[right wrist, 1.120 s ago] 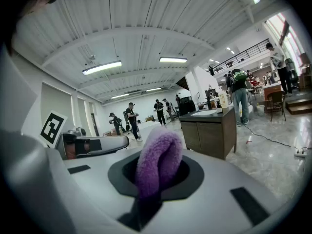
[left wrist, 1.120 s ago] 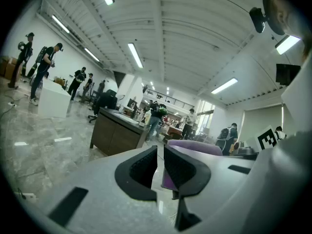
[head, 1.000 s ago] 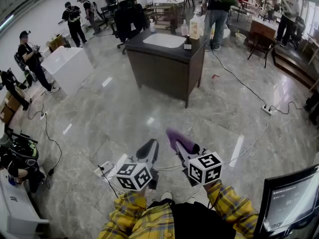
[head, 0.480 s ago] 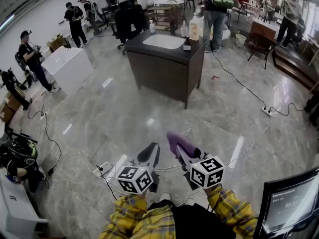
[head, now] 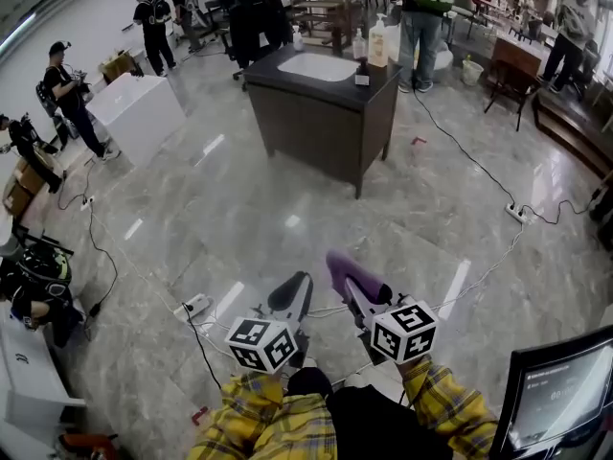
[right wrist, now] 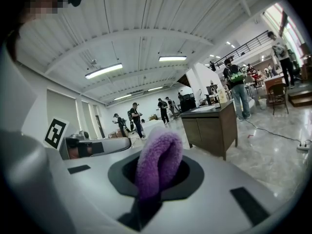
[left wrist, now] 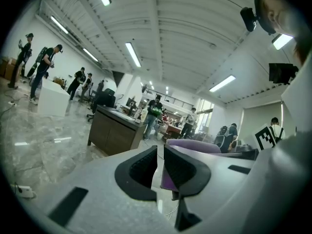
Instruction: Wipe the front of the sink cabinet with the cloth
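- Right gripper point(head: 347, 278) is clenched on the purple cloth point(right wrist: 157, 165), a fold poking up between its jaws.
- Left gripper point(head: 290, 293) is pinched nearly together, with nothing in it.
- Sink cabinet point(head: 321, 113) stands well apart across the floor, so this looks like the approach.
- Next call: close in and press the cloth flat on the front panel.

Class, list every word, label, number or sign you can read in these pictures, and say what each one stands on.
Nothing in these pictures can be read as text.
Monitor screen: faint lines of print, too blurred to read.
Bottles on the sink cabinet: any labels are too small to read.
Marker cubes: black-and-white square patterns only, no letters or numbers.
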